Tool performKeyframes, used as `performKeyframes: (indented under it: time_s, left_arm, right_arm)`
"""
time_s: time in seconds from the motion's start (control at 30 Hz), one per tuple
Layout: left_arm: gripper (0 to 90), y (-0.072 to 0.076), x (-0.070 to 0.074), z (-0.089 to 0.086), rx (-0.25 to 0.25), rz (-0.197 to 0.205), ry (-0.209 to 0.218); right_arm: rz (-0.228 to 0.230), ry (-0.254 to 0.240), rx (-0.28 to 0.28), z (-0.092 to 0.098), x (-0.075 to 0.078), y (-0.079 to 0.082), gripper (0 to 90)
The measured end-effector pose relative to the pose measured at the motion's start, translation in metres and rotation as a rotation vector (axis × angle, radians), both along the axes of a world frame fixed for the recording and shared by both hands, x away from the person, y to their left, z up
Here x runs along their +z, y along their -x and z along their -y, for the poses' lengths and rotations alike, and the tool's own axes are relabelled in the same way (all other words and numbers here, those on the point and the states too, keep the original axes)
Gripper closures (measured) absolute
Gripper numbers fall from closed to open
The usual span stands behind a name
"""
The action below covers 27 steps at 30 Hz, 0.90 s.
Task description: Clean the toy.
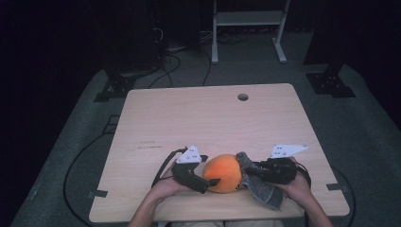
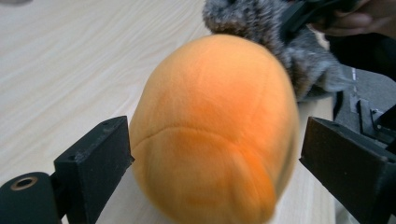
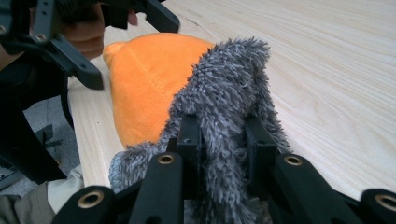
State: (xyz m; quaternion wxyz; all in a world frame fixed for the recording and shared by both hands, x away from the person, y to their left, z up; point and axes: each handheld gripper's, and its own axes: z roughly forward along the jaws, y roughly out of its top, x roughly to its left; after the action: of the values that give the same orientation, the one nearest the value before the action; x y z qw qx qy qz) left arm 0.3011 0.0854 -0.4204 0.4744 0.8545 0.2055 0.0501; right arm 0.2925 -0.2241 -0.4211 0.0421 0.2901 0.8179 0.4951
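Observation:
A round orange plush [image 1: 223, 172] lies near the front edge of the wooden table [image 1: 203, 118], joined to a grey furry piece [image 1: 265, 193] on its right. My left gripper [image 1: 210, 176] reaches in from the left; in the left gripper view the orange plush [image 2: 215, 130] sits between its open jaws, with a small gap at the right jaw. My right gripper [image 1: 248, 170] comes in from the right. It is shut on the grey furry piece [image 3: 229, 93], which stands up between its jaws in front of the orange plush [image 3: 144, 79].
A cable hole [image 1: 243, 97] sits at the table's far side. The table's front edge runs just below both hands. Cables trail over the grey floor at the left, and a white frame [image 1: 248, 19] stands beyond the table.

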Motion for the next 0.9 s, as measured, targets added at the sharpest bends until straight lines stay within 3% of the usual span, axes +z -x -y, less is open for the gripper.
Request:
performKeyframes:
  time_s: [0.07, 0.1, 0.17, 0.23, 0.37, 0.4, 0.47, 0.5, 0.53, 0.57, 0.6, 0.67, 0.7, 0.77, 0.8, 0.87, 0.9]
  left_arm:
    - [8.6, -0.001, -0.009, 0.012, 0.006, -0.023, -0.069]
    - [10.2, -0.001, -0.01, 0.014, 0.009, -0.01, -0.067]
    - [24.4, 0.001, -0.009, 0.017, 0.026, 0.037, -0.037]
    - [31.0, 0.001, -0.005, 0.018, 0.027, 0.08, 0.004]
    - [33.4, -0.011, -0.003, 0.024, 0.024, 0.185, 0.035]
    - [33.4, -0.016, -0.003, 0.026, 0.028, 0.234, 0.042]
    - [32.6, -0.024, -0.004, 0.029, 0.031, 0.321, 0.029]
    - [30.7, -0.027, -0.006, 0.031, 0.031, 0.326, 0.013]
    - [27.3, -0.031, -0.009, 0.033, 0.029, 0.289, -0.001]
    - [22.8, -0.033, -0.012, 0.036, 0.019, 0.22, -0.042]
    - [16.2, -0.032, -0.013, 0.035, 0.011, 0.197, -0.04]
    - [12.9, -0.028, -0.011, 0.03, 0.0, 0.149, 0.023]
    - [11.4, -0.026, -0.009, 0.025, -0.011, 0.1, 0.076]
    - [11.3, -0.028, -0.008, 0.018, -0.027, 0.02, 0.127]
    - [11.7, -0.028, -0.008, 0.016, -0.015, 0.007, 0.13]
    - [16.5, -0.029, -0.011, 0.015, 0.037, 0.002, 0.09]
    - [16.9, -0.029, -0.012, 0.015, 0.038, -0.01, 0.086]
  right_arm:
    - [-0.004, -0.002, -0.002, 0.001, 0.0, 0.0, 71.5]
    - [-0.005, 0.003, -0.007, 0.001, 0.0, 0.0, 71.5]
    - [-0.005, 0.018, -0.03, 0.003, -0.001, -0.001, 71.7]
    - [0.01, 0.006, -0.06, 0.008, 0.0, 0.0, 72.3]
    - [0.035, -0.028, -0.123, 0.014, 0.007, -0.004, 73.0]
    - [0.042, -0.043, -0.14, 0.016, 0.009, -0.007, 73.1]
    - [0.045, -0.067, -0.173, 0.018, 0.011, -0.014, 73.3]
    - [0.043, -0.07, -0.184, 0.019, 0.01, -0.017, 73.2]
    - [0.046, -0.053, -0.191, 0.018, 0.007, -0.019, 73.2]
    - [0.038, -0.027, -0.192, 0.016, 0.003, -0.021, 73.2]
    - [0.023, 0.015, -0.178, 0.013, -0.004, -0.022, 73.1]
    - [0.013, 0.038, -0.144, 0.01, -0.013, -0.021, 72.9]
    - [0.008, 0.04, -0.135, 0.012, -0.014, -0.02, 72.9]
    - [-0.003, 0.039, -0.124, 0.015, -0.014, -0.018, 72.8]
    - [-0.01, 0.041, -0.11, 0.016, -0.015, -0.016, 72.6]
    - [-0.014, 0.05, -0.093, 0.016, -0.015, -0.012, 72.4]
    - [-0.011, 0.065, -0.084, 0.016, -0.014, -0.009, 72.3]
